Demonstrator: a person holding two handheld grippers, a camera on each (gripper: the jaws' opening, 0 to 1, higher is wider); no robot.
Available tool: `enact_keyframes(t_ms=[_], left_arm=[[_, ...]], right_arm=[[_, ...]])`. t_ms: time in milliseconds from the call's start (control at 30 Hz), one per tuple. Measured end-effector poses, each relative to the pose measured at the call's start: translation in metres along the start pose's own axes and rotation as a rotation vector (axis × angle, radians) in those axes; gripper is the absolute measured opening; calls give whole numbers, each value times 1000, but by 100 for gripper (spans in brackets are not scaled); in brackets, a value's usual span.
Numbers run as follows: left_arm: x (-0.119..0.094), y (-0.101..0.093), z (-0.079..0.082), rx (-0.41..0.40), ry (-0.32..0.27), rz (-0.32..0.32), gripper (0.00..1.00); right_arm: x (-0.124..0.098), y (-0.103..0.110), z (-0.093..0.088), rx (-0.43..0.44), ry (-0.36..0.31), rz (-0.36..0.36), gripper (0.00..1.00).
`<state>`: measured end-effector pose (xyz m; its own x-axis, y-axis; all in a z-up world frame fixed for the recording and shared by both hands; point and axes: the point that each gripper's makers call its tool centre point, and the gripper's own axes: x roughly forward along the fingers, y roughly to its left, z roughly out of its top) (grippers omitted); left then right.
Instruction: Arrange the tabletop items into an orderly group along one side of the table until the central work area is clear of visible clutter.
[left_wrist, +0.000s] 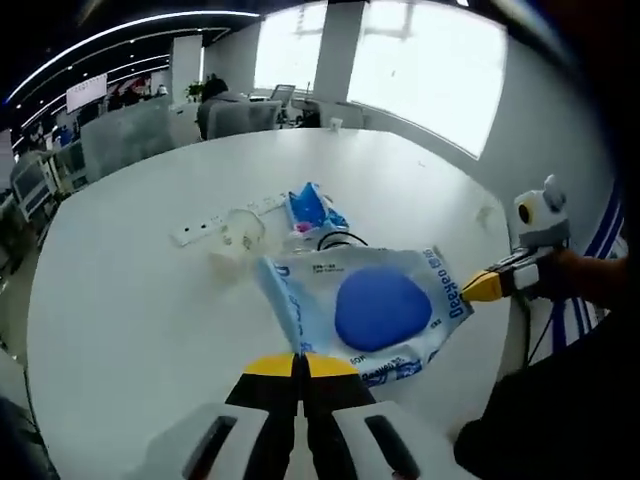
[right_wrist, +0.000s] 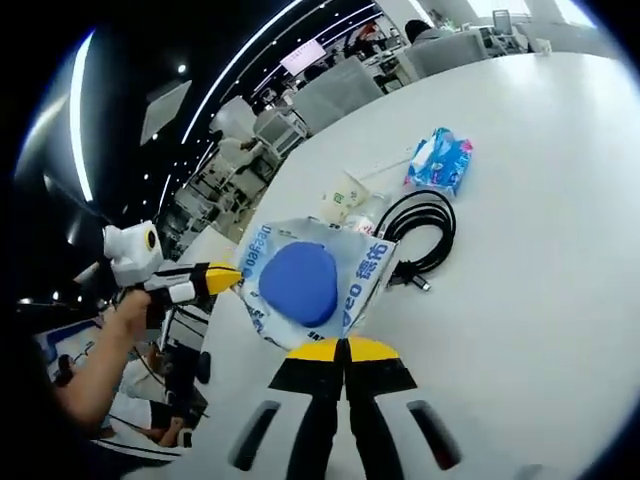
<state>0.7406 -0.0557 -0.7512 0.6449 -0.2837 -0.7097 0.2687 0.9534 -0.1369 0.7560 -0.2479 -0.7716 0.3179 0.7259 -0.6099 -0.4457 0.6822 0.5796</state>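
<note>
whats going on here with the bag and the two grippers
A person is holding a plastic bag with a round blue thing inside, stretched between two hand-held grippers over a white table. The left gripper and the right gripper are each shut on opposite edges. A black cable, a blue packet and a paper cup lie beyond it.

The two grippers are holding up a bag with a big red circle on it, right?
Not quite. Both grippers, left and right, do grip the bag, but its circle is blue, not red. The left gripper view shows it clearly, and the right gripper view agrees.
</note>
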Motion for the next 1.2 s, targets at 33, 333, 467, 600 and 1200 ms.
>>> enact_keyframes(t_ms=[33, 333, 467, 600, 1200], left_arm=[[0, -3, -2, -9, -2, 0, 0], [12, -45, -26, -98, -11, -6, 0], [17, -61, -36, -111, 0, -8, 0], [25, -76, -51, -122, 15, -24, 0], [70, -80, -88, -136, 15, -13, 0]], right_arm=[[-2, -2, -1, -1, 4, 2, 0], [-20, -32, -14, -137, 54, -26, 0], [-21, -49, -21, -146, 77, -34, 0], [-22, -64, -28, -142, 101, -46, 0], [-8, -103, -46, -209, 95, -110, 0]])
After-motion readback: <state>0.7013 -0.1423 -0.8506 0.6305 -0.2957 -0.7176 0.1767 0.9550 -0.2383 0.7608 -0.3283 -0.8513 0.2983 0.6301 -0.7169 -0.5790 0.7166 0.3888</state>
